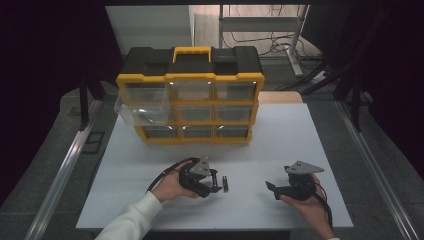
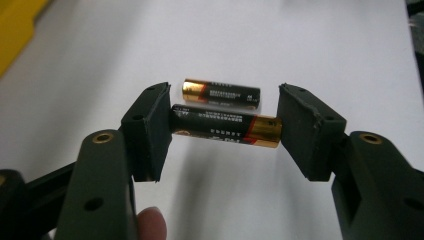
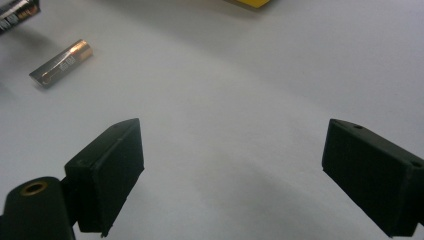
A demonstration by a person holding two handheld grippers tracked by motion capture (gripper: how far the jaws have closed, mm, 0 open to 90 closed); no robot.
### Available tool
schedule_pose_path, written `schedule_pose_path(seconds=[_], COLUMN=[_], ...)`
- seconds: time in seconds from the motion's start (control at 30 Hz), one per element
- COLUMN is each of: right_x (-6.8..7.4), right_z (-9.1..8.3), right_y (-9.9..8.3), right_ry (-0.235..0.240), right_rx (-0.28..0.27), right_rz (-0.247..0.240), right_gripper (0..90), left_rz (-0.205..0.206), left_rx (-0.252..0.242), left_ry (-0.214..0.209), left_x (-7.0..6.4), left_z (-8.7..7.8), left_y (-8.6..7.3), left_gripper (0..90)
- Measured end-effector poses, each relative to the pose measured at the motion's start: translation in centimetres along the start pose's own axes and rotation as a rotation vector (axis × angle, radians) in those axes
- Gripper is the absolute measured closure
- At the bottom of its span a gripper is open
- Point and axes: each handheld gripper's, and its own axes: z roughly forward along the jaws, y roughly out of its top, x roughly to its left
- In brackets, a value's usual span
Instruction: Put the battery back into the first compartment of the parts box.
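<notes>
left claw (image 2: 225, 127): near battery (image 2: 225, 127) lies crosswise between its jaws | second battery (image 2: 221, 93) just beyond, parallel, on the surface (image 2: 300, 45) | drawer cabinet (image 1: 190, 97) far ahead | right claw (image 1: 272, 190) well apart to the right, on the surface

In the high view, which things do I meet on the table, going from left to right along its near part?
Left gripper → battery → right gripper.
</notes>
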Motion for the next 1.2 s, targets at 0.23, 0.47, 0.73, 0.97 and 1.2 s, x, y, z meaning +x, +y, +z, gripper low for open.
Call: schedule_pose_path(seconds=[0.23,0.47,0.73,0.97,1.2], right_x=[0.1,0.0,0.1,0.1,0.1], right_z=[0.0,0.0,0.0,0.0,0.0], right_y=[0.0,0.0,0.0,0.0,0.0], right_ry=[0.000,0.000,-0.001,-0.001,-0.001], right_rx=[0.002,0.001,0.001,0.002,0.003], right_rz=[-0.001,0.000,0.001,-0.002,-0.002], right_gripper=[10.0,10.0,10.1,10.0,10.0], left_rz=[-0.020,-0.061,-0.091,-0.126,-0.138], left_rx=[-0.064,-0.129,-0.204,-0.239,-0.262], left_ry=[0.016,0.025,0.055,0.078,0.078], left_x=[-0.3,-0.1,-0.1,0.3,0.4], left_z=[-1.6,-3.3,-5.7,-7.2,-7.7], left_y=[-0.2,-1.0,-1.6,-2.8,-2.9], left_gripper=[40.8,40.8,40.8,40.8,40.8])
